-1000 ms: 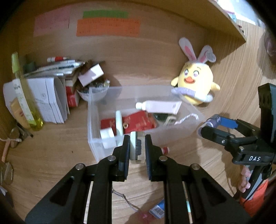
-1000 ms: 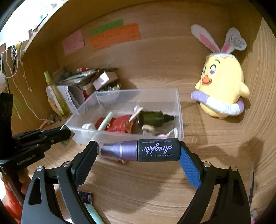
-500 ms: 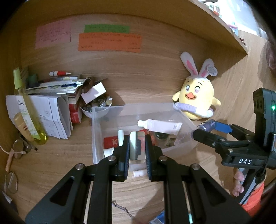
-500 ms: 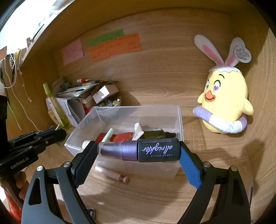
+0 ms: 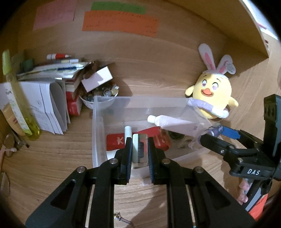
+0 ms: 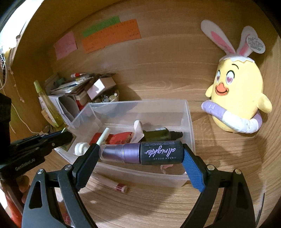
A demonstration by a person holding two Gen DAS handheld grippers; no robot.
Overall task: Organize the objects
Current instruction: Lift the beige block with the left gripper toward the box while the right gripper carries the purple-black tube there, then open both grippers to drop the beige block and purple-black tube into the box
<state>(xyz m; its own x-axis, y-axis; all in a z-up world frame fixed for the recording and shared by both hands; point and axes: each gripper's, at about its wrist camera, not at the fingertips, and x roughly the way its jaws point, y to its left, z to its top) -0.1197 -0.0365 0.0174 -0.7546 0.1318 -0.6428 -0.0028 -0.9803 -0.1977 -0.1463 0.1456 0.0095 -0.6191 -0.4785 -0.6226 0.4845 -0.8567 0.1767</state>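
Spray bottle, rigid, smooth and slip-prone, is clamped end-to-end in the right tool above the clear bin; left tool grips a small clear block.

A warm-toned wood-grain desk surface runs back to a matching wooden back panel. On that panel are stuck a pink paper note, a green paper strip and a wider orange paper strip just below it. A wooden shelf board overhangs the alcove at upper right, with brighter light beyond its edge.
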